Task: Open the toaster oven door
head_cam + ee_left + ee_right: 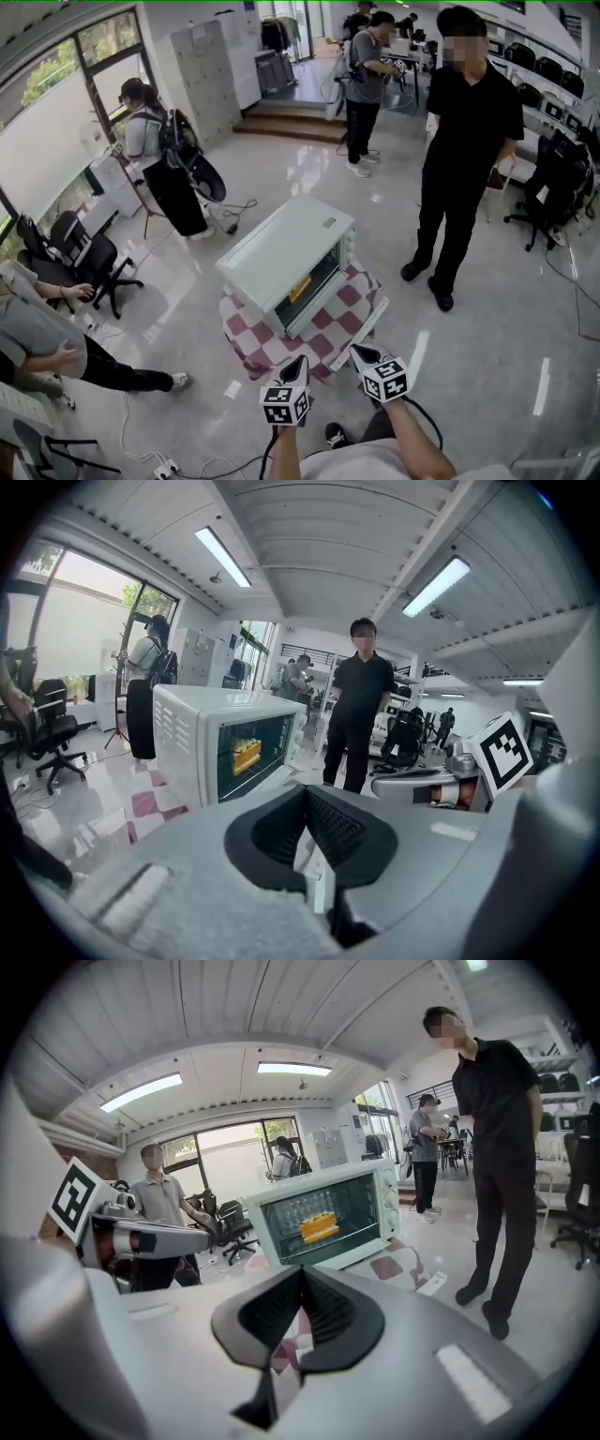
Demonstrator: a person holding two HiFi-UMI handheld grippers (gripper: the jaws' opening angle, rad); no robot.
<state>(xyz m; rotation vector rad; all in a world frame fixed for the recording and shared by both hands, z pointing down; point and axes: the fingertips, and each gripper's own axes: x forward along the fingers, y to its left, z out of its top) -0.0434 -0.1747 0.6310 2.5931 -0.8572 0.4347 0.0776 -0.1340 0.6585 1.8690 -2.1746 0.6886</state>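
Glossy pale floor [487, 356], big windows at left, several people standing about. One small table [253, 342] under red-white check cloth carries one white toaster oven [281, 248], front facing both grippers. Door appears folded down flat, white handle bar [370, 323] at table's near edge. One yellow item [300, 284] inside. Left gripper [298, 362], right gripper [360, 352]: both jaws together, empty, just short of table, apart from oven.

the toaster oven [281, 258] sat on a table [258, 342], the left gripper [298, 362] and right gripper [362, 352] before it, a person [469, 141] to its right.
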